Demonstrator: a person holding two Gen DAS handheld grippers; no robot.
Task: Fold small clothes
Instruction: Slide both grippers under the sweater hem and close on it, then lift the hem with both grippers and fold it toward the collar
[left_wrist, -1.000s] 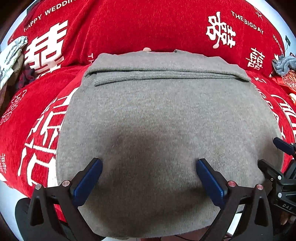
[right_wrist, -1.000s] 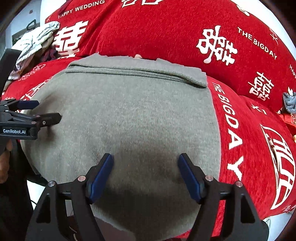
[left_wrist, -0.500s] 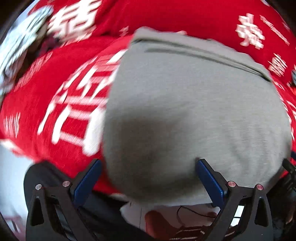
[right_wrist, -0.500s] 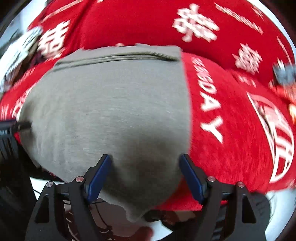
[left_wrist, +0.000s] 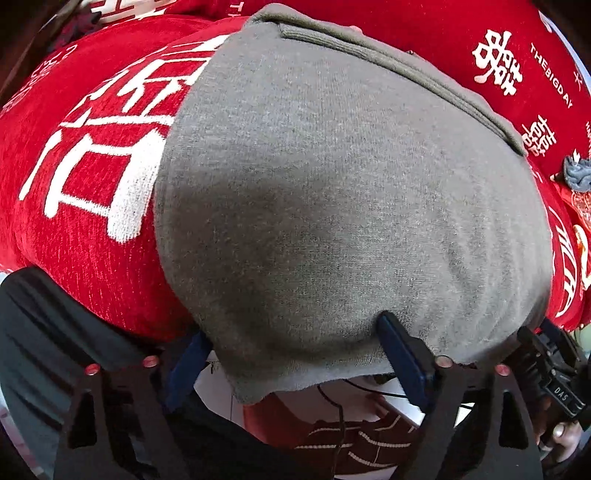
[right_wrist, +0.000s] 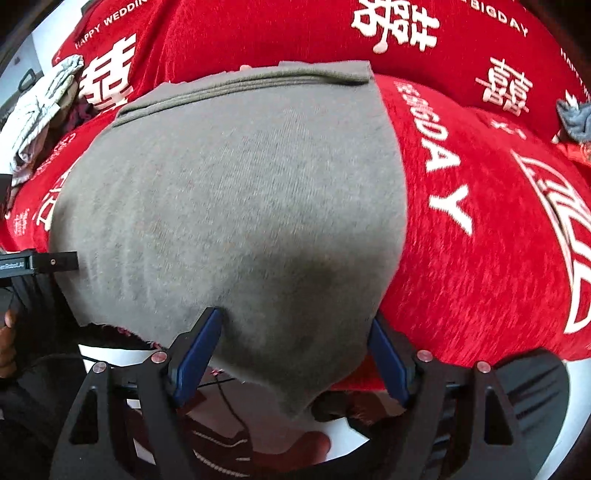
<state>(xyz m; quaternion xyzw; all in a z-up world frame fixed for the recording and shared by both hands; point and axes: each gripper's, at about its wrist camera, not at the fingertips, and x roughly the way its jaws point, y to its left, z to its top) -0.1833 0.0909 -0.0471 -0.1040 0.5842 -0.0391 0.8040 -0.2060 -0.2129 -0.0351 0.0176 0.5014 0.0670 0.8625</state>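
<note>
A grey knit garment (left_wrist: 332, 192) lies flat on a red cloth (left_wrist: 85, 177) with white lettering; its far edge is folded over in a band (left_wrist: 406, 70). Its near hem hangs over the table's front edge. My left gripper (left_wrist: 291, 354) is open, its blue pads astride the garment's near left corner. My right gripper (right_wrist: 295, 354) is open, its pads astride the near right corner (right_wrist: 295, 387). The same garment (right_wrist: 240, 192) fills the right wrist view. Each gripper shows at the edge of the other's view: the right one (left_wrist: 554, 373), the left one (right_wrist: 40, 262).
A pile of pale clothes (right_wrist: 40, 107) lies at the far left on the red cloth (right_wrist: 498, 240). A small grey-blue item (left_wrist: 578, 173) lies at the far right. Below the table edge are a white surface, cables and a person's clothing.
Both grippers have dropped back to the table's front edge. The left shifted to the garment's left corner, the right to its right corner. The hem now lies between the open pads.
</note>
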